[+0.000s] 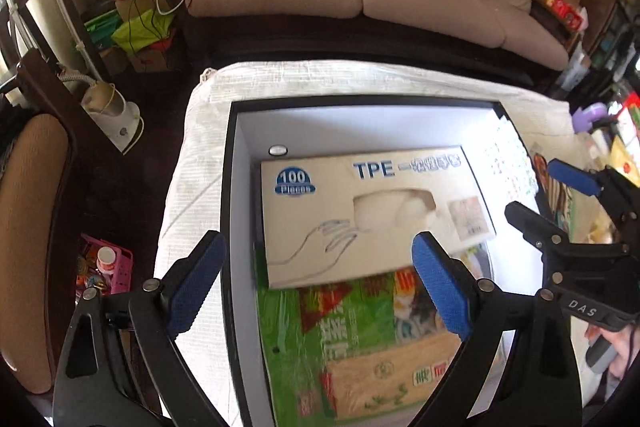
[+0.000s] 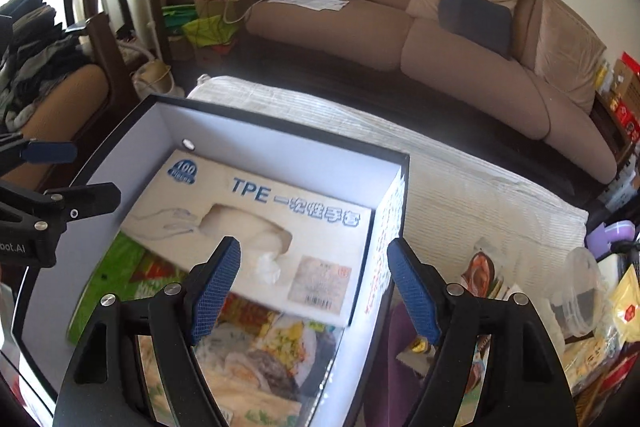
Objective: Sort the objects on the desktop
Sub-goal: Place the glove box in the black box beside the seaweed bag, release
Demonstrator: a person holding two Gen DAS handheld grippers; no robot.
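The left gripper (image 1: 316, 283) hangs over the near left part of a black-rimmed storage box (image 1: 225, 187) with white inner walls. Its jaws stand wide apart and hold nothing: the left blue pad (image 1: 196, 287) is outside the box's left wall, over the white cloth (image 1: 188, 187), and the right pad is over the box's contents. Just ahead of this gripper, inside the box, lies a beige glove box (image 1: 360, 203) printed "TPE" and "100", with white gloves showing at its oval slot. Below the fingertips, partly under the glove box, lie a green packet (image 1: 292, 327) and a tan carton (image 1: 384, 379). A small white round thing (image 1: 278, 150) sits on the box's far inner wall, beyond the glove box.

To the right, the right gripper (image 2: 314, 287) is also spread open with nothing between its pads. Its left pad (image 2: 216, 287) is over the near end of the glove box (image 2: 256, 211); its right pad is outside the storage box's right wall (image 2: 384, 247), so the wall runs between the fingers. Beneath this gripper a food packet (image 2: 272, 355) with a picture of a dish lies in the box. Outside the wall, under and to the right of the right finger, are a purple thing (image 2: 394, 367), a clear plastic cup (image 2: 580, 287) and a yellow packet (image 2: 628, 303), among more packets too blurred to tell apart. Well ahead of both grippers stands a brown sofa (image 2: 460, 55)
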